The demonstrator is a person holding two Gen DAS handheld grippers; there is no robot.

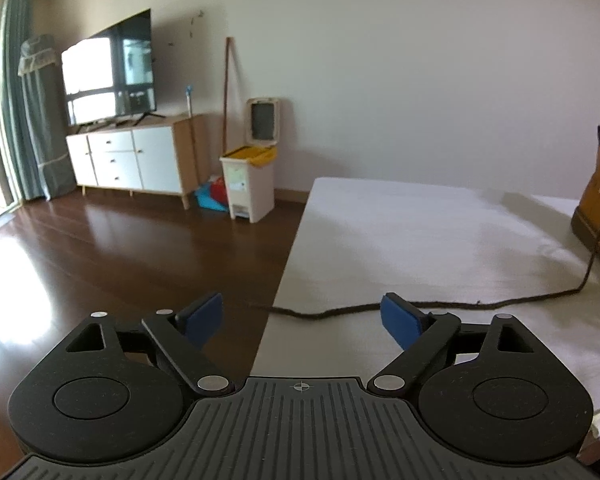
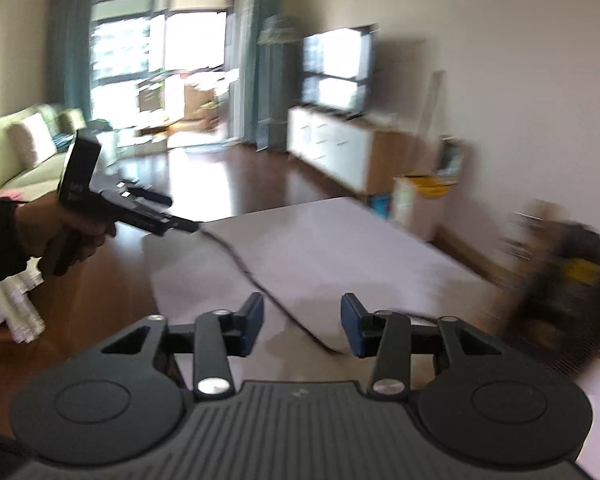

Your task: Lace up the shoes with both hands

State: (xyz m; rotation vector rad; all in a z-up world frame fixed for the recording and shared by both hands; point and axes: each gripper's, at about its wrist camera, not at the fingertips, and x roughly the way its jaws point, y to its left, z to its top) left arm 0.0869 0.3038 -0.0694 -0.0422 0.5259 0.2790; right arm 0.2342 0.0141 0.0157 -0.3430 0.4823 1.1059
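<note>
A tan boot (image 1: 598,208) stands on the white table (image 1: 400,232) at the right edge of the left wrist view. Its dark lace (image 1: 340,311) trails from the boot across the tabletop to the table's left edge. My left gripper (image 1: 302,316) is open wide, and the lace's loose end lies between its blue pads (image 1: 400,320) without touching them. The right wrist view is blurred. There my right gripper (image 2: 302,326) is open, with the lace (image 2: 260,284) running through the gap, not pinched. A hand holds the left gripper (image 2: 188,226) at the lace's far end.
A white pedal bin (image 1: 248,184) and a TV cabinet (image 1: 136,160) stand by the far wall across the dark wood floor (image 1: 120,248). A pale sofa (image 2: 24,152) is far left. A blurred dark and yellow shape (image 2: 568,276) sits at the table's right.
</note>
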